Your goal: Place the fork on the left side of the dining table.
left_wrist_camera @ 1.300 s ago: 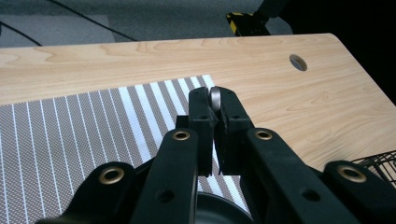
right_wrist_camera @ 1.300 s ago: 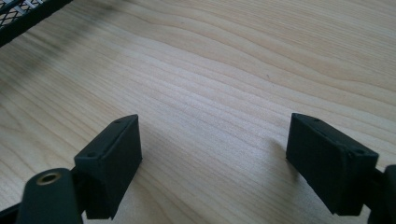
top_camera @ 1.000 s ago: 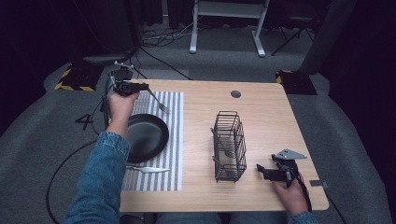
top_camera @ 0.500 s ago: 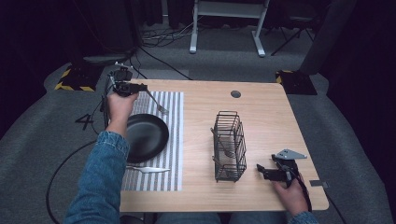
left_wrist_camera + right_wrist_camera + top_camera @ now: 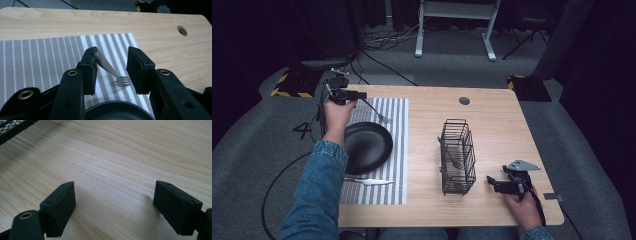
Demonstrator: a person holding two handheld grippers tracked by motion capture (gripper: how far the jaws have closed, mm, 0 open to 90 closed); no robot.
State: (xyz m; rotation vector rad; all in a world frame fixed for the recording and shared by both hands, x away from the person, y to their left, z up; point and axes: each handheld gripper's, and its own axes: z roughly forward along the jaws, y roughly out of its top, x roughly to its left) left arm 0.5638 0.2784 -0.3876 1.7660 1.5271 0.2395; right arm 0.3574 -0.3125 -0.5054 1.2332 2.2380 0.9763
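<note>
A silver fork [image 5: 108, 67] slants down from my left gripper [image 5: 111, 53] onto the striped placemat [image 5: 37, 52], tines on the mat. Its handle leans on the left pad and the right pad stands clear of it. These jaws have just been opening, with the fork still between them. In the high view the left gripper [image 5: 360, 95] hovers at the mat's far edge, beyond the black plate [image 5: 367, 146], with the fork [image 5: 377, 112] below it. My right gripper [image 5: 492, 184] rests open on bare wood [image 5: 113, 192] at the front right.
A black wire basket [image 5: 457, 155] stands mid-table with a utensil inside; its corner [image 5: 10, 130] is near the right gripper. A silver knife [image 5: 368, 181] lies on the mat in front of the plate. A cable hole [image 5: 464, 100] is at the back.
The left hand has sunk a little toward the mat with the fork, whose tines now rest on the stripes. The right hand has stayed where it was.
</note>
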